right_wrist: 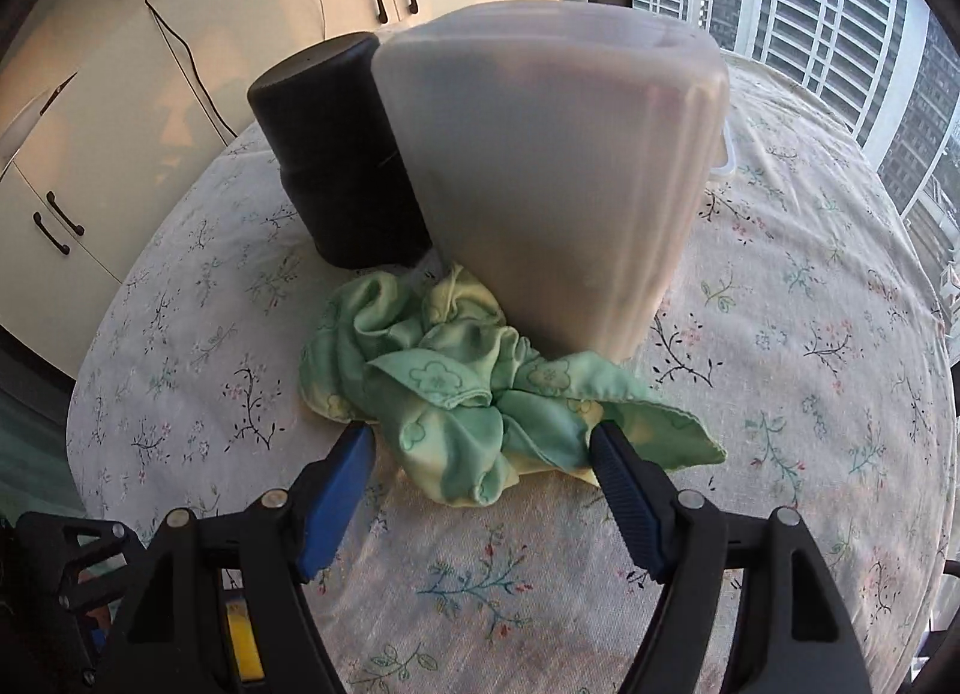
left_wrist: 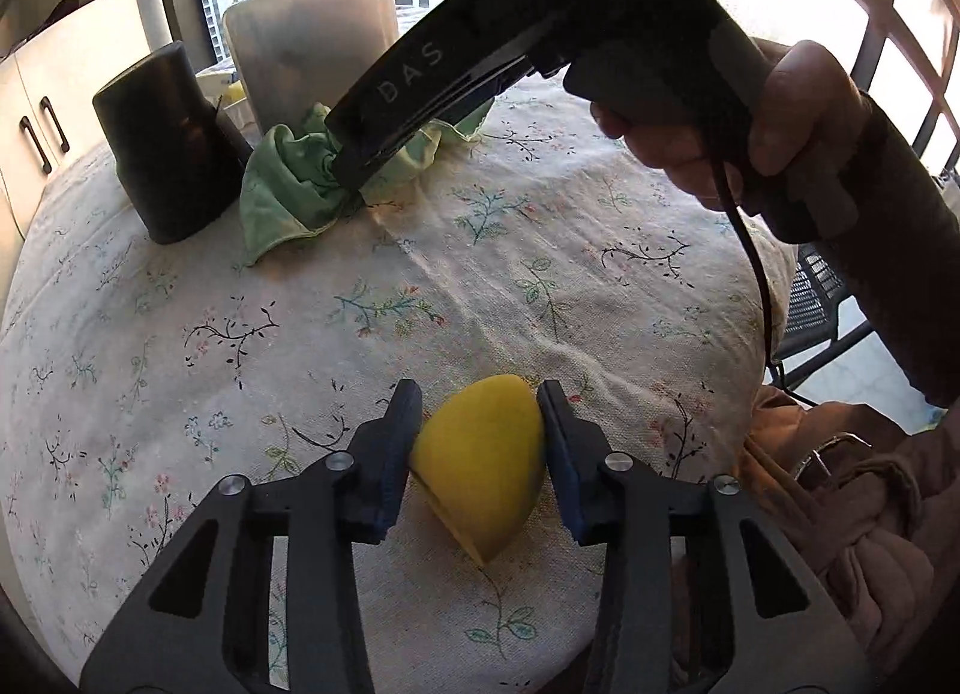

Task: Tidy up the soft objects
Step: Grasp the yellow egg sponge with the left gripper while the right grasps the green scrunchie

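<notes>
Light: warm daylight enters through the window point(right_wrist: 810, 4) behind the tablecloth point(left_wrist: 480, 286).
Glare: panes nearest the window's right edge blow out white.
Shadows: soft, falling away from the window.
Distortion: fisheye bending, dark corners.
Focus: sharp mid-frame.

pale letters "das" on the black finger arm of the right gripper point(left_wrist: 345, 154), seen from the left wrist view, reading along the arm, no other legible text

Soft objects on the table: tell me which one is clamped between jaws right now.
The yellow sponge, squeezed in the left gripper. The crumpled green cloth by the translucent container lies free; the right gripper straddles it with jaws open.
</notes>
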